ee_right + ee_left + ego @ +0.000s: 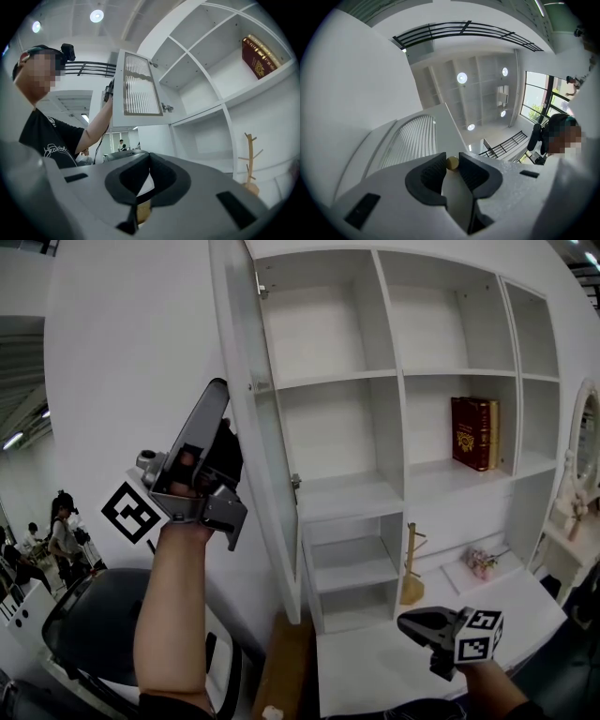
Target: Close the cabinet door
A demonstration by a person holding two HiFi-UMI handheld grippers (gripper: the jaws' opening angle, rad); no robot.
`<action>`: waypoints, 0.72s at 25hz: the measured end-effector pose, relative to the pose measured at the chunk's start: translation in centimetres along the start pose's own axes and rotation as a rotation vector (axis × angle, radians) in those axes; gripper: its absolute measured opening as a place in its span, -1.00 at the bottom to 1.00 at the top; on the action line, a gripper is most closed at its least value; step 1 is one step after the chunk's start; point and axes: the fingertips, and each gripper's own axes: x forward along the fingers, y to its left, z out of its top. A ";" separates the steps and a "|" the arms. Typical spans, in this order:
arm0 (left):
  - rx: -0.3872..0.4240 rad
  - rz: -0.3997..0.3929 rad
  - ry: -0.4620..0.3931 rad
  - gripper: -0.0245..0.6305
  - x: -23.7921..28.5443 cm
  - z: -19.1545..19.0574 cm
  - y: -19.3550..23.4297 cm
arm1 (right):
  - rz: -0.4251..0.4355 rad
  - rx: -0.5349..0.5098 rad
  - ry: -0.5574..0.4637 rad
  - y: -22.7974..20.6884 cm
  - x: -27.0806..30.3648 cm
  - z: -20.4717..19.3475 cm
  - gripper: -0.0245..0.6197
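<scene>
The white cabinet door with a ribbed glass panel stands swung wide open, its edge toward me. My left gripper is raised against the door's outer side. In the left gripper view its jaws are closed on a small brass door knob, and the pads touch it on both sides. From the right gripper view the same door shows, with an arm reaching up to its left edge. My right gripper hangs low over the desk, and there its tips meet with nothing between them.
The open shelf unit holds a red book. A small wooden stand and pink flowers sit on the white desk. A black chair is at lower left, and a mirror is at the right edge.
</scene>
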 end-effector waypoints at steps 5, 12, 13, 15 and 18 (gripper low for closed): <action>0.023 -0.011 -0.003 -0.65 0.9 -0.9 -0.4 | -0.005 0.019 -0.002 -0.9 -0.6 0.0 -0.90; 0.190 0.030 0.058 -0.66 3.6 -3.4 -1.7 | -0.024 0.044 -0.014 -3.4 -3.0 0.7 -0.90; 0.213 0.034 0.069 -0.66 4.1 -3.9 -1.8 | -0.024 0.046 -0.013 -3.8 -3.4 0.7 -0.90; 0.260 0.041 0.093 -0.66 5.0 -4.9 -2.1 | -0.018 0.044 -0.011 -4.4 -3.9 0.9 -0.90; 0.325 0.060 0.124 -0.66 6.3 -6.5 -2.1 | -0.003 0.032 -0.002 -5.0 -4.6 1.4 -0.90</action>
